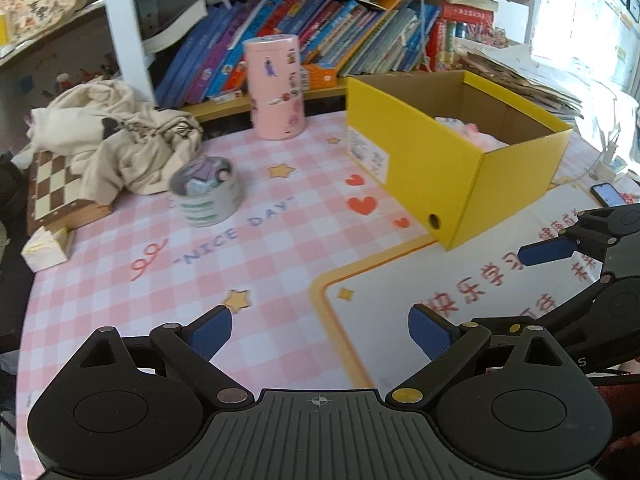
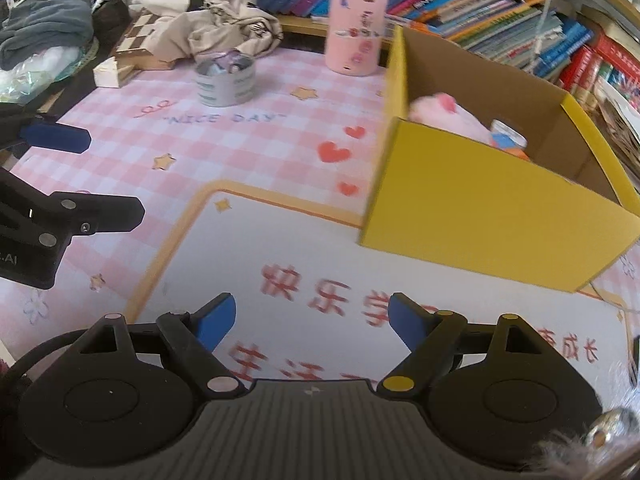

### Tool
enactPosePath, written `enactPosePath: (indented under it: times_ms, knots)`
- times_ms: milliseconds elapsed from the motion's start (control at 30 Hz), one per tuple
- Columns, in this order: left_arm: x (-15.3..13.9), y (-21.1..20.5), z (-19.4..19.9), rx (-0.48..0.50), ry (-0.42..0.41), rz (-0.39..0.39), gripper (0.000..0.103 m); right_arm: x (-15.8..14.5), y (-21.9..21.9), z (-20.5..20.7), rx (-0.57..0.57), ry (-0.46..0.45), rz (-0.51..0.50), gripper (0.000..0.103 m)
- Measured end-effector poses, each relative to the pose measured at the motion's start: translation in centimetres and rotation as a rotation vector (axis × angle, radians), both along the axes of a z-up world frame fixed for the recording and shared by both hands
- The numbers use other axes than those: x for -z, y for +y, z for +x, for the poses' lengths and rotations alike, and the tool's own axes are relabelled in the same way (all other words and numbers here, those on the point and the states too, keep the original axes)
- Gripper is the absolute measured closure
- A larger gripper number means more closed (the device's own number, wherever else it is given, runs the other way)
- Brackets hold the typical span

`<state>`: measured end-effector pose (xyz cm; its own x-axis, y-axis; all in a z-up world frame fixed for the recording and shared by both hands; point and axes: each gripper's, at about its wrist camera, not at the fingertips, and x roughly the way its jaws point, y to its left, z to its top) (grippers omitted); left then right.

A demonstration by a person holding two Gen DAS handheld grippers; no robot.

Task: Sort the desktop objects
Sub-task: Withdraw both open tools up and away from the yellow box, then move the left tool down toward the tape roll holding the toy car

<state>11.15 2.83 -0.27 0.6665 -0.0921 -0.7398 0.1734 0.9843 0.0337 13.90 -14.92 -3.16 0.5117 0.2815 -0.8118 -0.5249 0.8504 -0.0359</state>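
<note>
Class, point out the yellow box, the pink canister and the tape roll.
yellow box (image 1: 432, 184): left wrist view, long outer wall.
pink canister (image 1: 276, 88): left wrist view, side.
tape roll (image 2: 226, 80): right wrist view, outer side.

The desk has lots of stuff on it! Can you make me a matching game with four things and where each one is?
Things:
1. pink plush toy
2. round tin
3. tall pink canister
4. beige cloth

Places:
A. piled partly over the chessboard
B. standing at the back, just in front of the books
C. inside the yellow box
D. out on the pink checked mat, near the words NICE DAY

Right pairs: 1-C, 2-D, 3-B, 4-A
</note>
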Motion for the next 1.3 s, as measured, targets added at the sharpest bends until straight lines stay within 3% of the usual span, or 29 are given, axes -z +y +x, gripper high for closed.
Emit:
enactPosePath:
  times_ms: [567,1033,1300]
  knots:
    - [-0.9,6.3,0.1,-0.076,-0.082,-0.033,0.005,-1.2,5.8,0.8,-0.056,-0.081,-0.016,0.018]
    - [-1.6,8.9,4.0,-0.128,-0.163,-0.062,0.005,-5.0,8.2,7.3,-0.027,-0.164,0.042,0.017]
    - [-1.4,10.1,6.8,-0.153,-0.159,-0.089,0.005,-4.8,9.4,11.0,-0.005,-0.133,0.071,0.017]
